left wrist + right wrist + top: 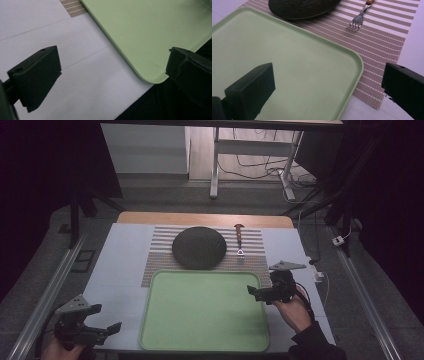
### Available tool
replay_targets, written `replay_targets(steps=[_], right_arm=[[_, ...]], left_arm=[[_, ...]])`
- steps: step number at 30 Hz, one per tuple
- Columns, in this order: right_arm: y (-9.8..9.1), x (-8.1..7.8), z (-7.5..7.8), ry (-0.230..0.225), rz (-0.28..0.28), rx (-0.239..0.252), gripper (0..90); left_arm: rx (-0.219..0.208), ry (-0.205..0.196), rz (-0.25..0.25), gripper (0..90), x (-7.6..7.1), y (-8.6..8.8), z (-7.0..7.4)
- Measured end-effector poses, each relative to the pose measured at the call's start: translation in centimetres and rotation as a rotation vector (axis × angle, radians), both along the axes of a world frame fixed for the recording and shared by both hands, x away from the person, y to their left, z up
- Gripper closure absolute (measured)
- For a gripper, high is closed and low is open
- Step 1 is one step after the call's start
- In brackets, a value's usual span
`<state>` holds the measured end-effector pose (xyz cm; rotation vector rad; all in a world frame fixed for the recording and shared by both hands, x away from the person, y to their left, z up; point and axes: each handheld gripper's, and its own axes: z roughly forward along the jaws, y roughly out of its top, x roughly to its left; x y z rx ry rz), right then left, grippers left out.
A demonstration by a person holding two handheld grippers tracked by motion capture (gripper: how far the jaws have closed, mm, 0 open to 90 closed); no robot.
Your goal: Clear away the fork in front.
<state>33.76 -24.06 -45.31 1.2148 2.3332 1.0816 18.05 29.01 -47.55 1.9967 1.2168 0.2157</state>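
A pale green tray point(165, 330) lies empty near the front of the table; its rim shows in the left gripper view point(140, 72) and the right gripper view point(352, 57). Behind it a dark round plate point(198, 247) point(302, 7) rests on a striped placemat point(250, 262) point(382, 45). A fork point(239, 239) point(358, 20) with a brown handle lies on the mat, right of the plate. My left gripper point(105, 317) point(112, 72) hovers open off the tray's front left corner. My right gripper point(262, 292) point(329, 82) is open over the tray's right edge, holding nothing.
The table is covered in white sheets point(117, 270) with a wooden strip point(200, 218) at the far edge. Metal rails point(50, 295) run along both sides. Beyond the table stand a white frame point(215, 165) and loose cables point(260, 170) on the floor.
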Motion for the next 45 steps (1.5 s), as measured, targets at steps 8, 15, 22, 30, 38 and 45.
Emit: replay_targets(steps=[8,15,22,30,38,45], right_arm=[[1.0,2.7,-0.5,-0.004,-0.019,-0.062,0.0],[1.3,5.4,-1.2,-0.001,-0.023,-0.145,0.0],[2.4,7.7,-2.0,-0.018,-0.021,-0.228,0.0],[3.1,9.8,-3.0,-0.036,-0.034,-0.311,0.0],[4.8,11.1,-3.9,-0.097,0.008,-0.458,2.1],[6.7,11.6,-4.9,-0.199,0.12,-0.651,18.8]], left_arm=[[-0.001,0.003,-0.002,0.0,0.0,0.0,0.0],[-0.001,0.005,-0.002,0.0,0.1,0.0,0.0],[0.001,0.007,-0.003,0.0,0.1,0.0,0.0],[0.003,0.01,-0.006,0.0,0.1,0.0,0.0],[0.004,0.012,-0.005,0.0,0.1,0.0,0.0],[0.003,0.013,-0.003,0.0,0.2,0.0,0.0]])
